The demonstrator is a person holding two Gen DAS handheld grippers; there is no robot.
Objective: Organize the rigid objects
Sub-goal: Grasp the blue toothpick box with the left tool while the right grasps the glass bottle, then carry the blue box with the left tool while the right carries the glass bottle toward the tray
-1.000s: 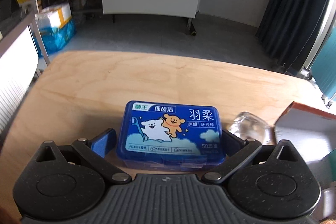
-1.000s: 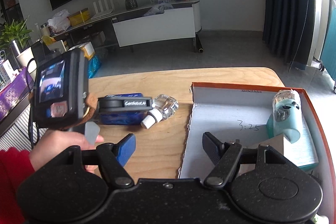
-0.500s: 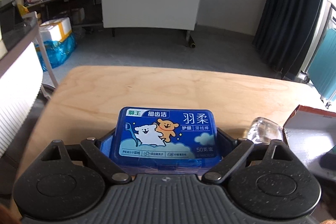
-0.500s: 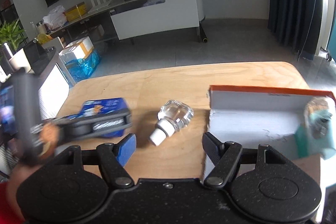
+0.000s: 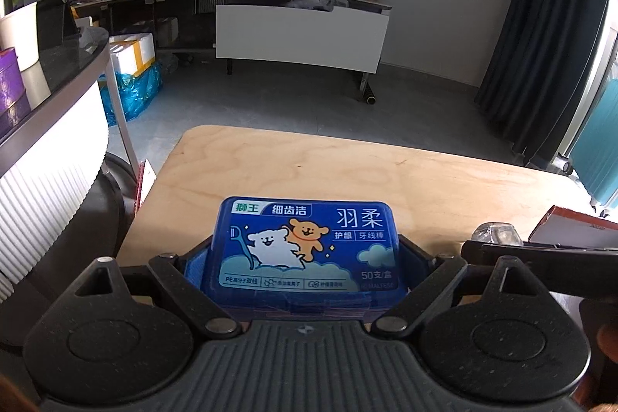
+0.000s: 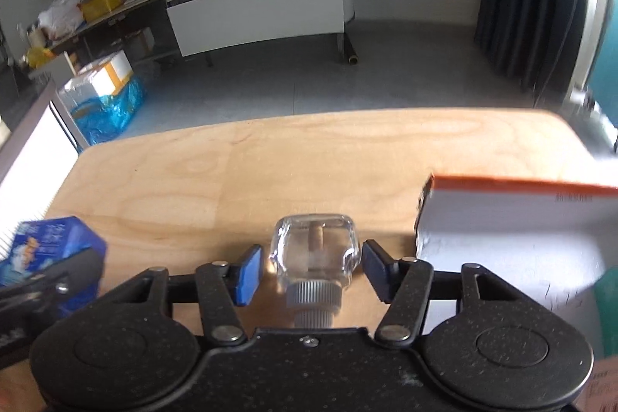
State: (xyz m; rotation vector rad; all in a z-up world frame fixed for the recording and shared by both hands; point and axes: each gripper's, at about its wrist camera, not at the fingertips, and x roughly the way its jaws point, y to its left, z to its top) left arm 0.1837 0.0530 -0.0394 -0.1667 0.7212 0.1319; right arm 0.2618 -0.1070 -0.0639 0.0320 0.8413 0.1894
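My left gripper (image 5: 305, 257) is shut on a blue dental floss box (image 5: 307, 253) with two cartoon bears on its lid, and holds it above the wooden table (image 5: 347, 172). The box also shows at the left edge of the right wrist view (image 6: 50, 246). My right gripper (image 6: 311, 267) is open, its blue pads (image 6: 249, 273) on either side of a clear glass bottle (image 6: 314, 253) with a white ribbed cap that lies on the table, a small gap on each side. The bottle shows in the left wrist view (image 5: 496, 232) too.
An open cardboard box with an orange rim (image 6: 521, 188) stands on the table just right of the bottle; it shows in the left wrist view (image 5: 571, 224). The table's left edge (image 5: 154, 188) is near the floss box. A white radiator-like panel (image 5: 42, 188) stands to the left.
My left gripper has closed on the floss box and lifted it. My right gripper has swung left from over the cardboard box and now straddles the glass bottle.
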